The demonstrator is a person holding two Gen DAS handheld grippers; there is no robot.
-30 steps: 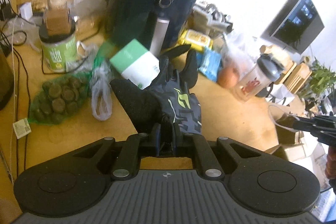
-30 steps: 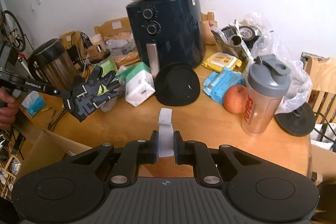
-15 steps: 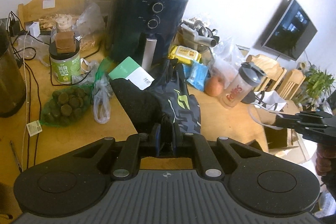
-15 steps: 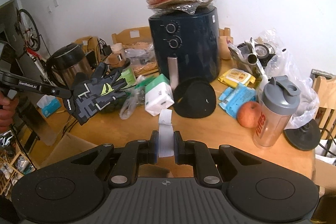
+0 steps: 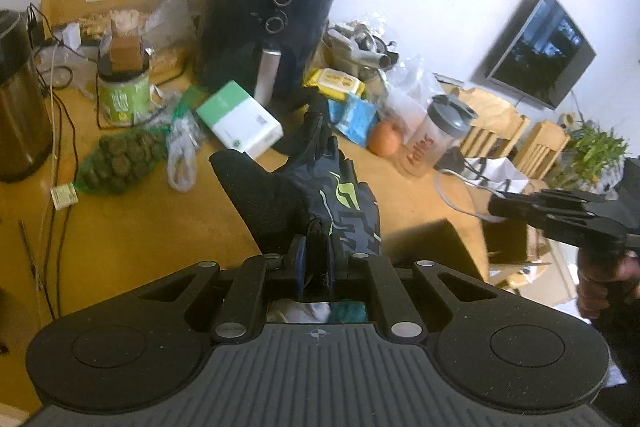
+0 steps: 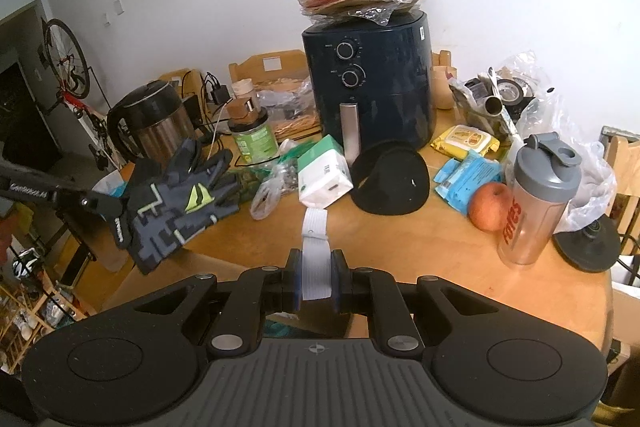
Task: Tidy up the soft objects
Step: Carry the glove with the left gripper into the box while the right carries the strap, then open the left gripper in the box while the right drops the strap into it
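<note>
My left gripper (image 5: 316, 261) is shut on the cuff of black and grey gloves (image 5: 340, 203) with neon-green marks, held in the air over the near table edge. In the right wrist view the same gloves (image 6: 172, 203) hang from the left gripper (image 6: 100, 205) at the far left. My right gripper (image 6: 316, 267) is shut on a white ribbed strip (image 6: 315, 223) that sticks up between its pads. Its dark tip (image 5: 496, 207) shows at the right of the left wrist view. A black soft cap (image 6: 390, 183) lies on the wooden table (image 6: 420, 251) in front of the air fryer.
The table holds a dark air fryer (image 6: 368, 87), a green-and-white tissue box (image 6: 324, 175), a shaker bottle (image 6: 536, 199), an apple (image 6: 490, 207), blue and yellow wipe packs, a kettle (image 6: 152, 123) and cables. An open cardboard box (image 5: 432, 247) sits below the table edge.
Both grippers have drawn back from the table and risen a little. The left one carried the gloves with it. Both grips are unchanged.
</note>
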